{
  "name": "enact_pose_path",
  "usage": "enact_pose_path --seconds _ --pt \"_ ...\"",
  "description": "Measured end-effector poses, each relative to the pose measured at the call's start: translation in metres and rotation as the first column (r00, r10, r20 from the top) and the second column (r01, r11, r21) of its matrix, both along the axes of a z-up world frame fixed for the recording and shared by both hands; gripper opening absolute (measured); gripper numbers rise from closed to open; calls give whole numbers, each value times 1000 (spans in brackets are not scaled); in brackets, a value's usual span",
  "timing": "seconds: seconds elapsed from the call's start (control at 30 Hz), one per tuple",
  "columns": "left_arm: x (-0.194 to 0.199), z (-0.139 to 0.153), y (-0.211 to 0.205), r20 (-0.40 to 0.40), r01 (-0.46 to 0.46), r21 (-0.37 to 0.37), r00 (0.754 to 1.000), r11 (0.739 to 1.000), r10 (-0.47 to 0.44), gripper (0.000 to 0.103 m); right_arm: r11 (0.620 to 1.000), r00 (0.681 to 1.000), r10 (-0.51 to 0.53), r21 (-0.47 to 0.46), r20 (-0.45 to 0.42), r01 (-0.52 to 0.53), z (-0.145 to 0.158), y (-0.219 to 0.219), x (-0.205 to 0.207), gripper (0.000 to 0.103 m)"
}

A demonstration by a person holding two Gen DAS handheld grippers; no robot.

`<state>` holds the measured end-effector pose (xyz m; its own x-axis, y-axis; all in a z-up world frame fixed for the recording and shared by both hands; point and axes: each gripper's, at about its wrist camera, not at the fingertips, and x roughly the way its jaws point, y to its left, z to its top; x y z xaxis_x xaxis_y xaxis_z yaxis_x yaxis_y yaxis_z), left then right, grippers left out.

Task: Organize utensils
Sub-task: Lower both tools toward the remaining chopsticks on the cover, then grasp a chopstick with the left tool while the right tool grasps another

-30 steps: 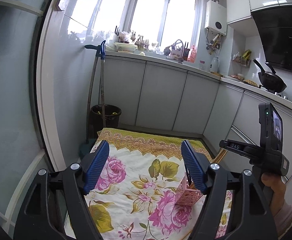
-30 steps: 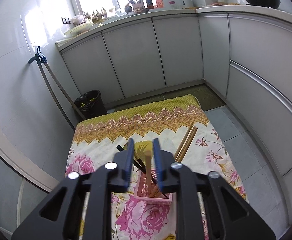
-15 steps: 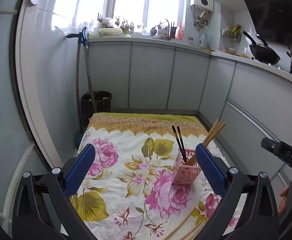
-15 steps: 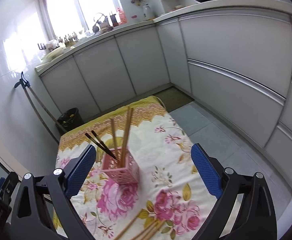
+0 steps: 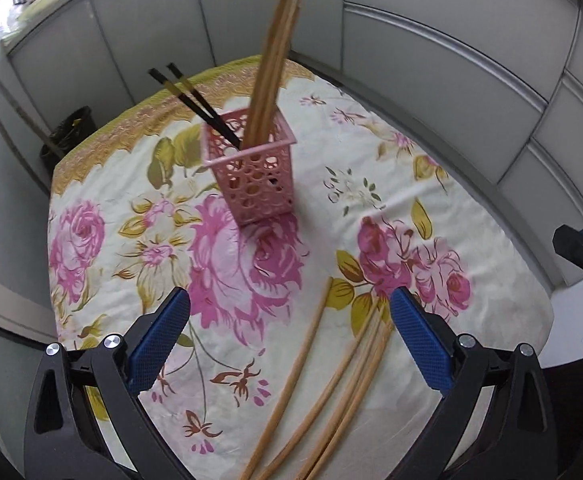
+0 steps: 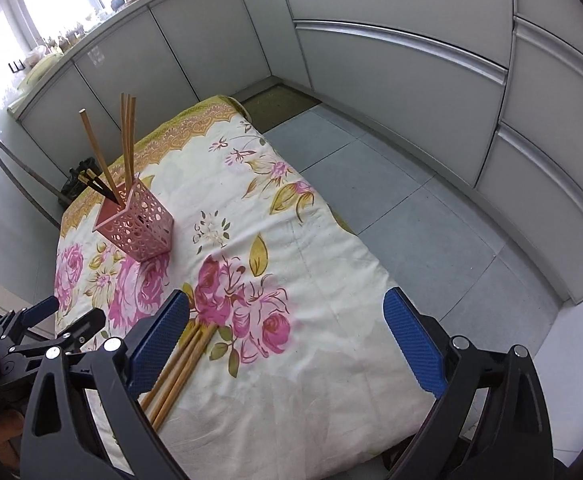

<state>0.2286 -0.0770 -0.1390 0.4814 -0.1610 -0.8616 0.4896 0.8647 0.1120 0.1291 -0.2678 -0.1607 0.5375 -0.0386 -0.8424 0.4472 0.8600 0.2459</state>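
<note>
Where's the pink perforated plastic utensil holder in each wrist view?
Left wrist: pink perforated plastic utensil holder stands upper centre, above the open jaws.
Right wrist: same holder sits left of centre, far up the table.
Shared landmark: the loose wooden chopsticks lying on the floral tablecloth near the camera.

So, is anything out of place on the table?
Yes. Several wooden chopsticks lie loose on the cloth near the front edge, while the others stand in the pink holder. Nothing looks spilled or broken.
</note>
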Motion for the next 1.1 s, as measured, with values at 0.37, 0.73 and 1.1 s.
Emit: enact_pose_path --seconds 0.37,0.73,1.1 --pt "33 -57 -45 -273 207 186 950 960 -152 58 998 999 35 54 -27 -34 -2 -11 -5 95" --pt "52 -96 -49 -402 240 224 906 945 -135 34 995 997 39 98 -61 -33 -9 -16 -3 95" --pt "50 -96 -31 -367 217 94 915 972 -168 5 985 993 55 168 -109 -37 -23 -11 3 95"
